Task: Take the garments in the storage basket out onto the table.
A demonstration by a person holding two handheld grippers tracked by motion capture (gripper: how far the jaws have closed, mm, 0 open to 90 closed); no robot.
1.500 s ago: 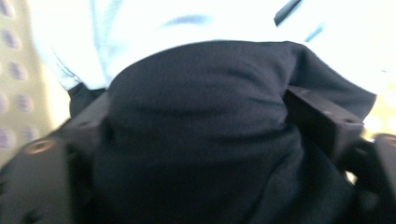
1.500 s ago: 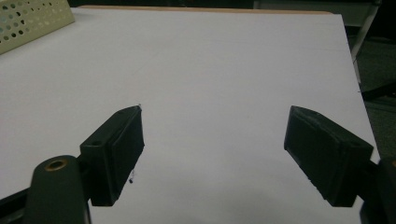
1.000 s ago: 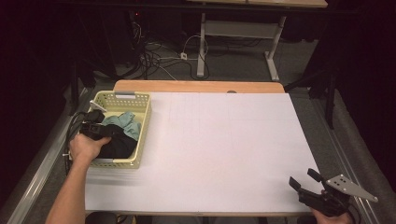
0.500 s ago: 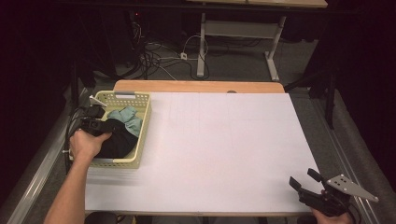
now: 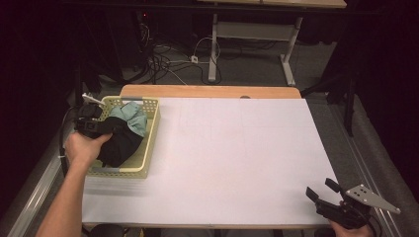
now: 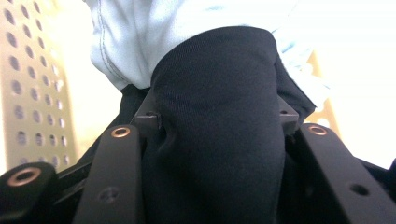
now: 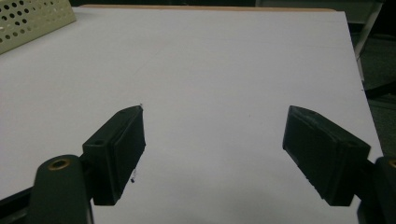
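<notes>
A pale yellow perforated basket stands at the left edge of the white table. Inside it lie a black garment and a light blue-green one. My left gripper is over the basket, shut on a thick fold of the black garment, which bulges up between both jaws. The light garment lies just behind that fold. My right gripper rests at the table's near right corner, open, with bare tabletop between its pads.
The basket's perforated wall is close on the left of the left gripper view, and its corner shows far left in the right gripper view. Beyond the table's wooden far edge are cables and a desk frame on the floor.
The left hand has risen and drawn the black garment up with it, so the dark bundle now bulks higher in the basket. The right gripper has stayed where it was.
</notes>
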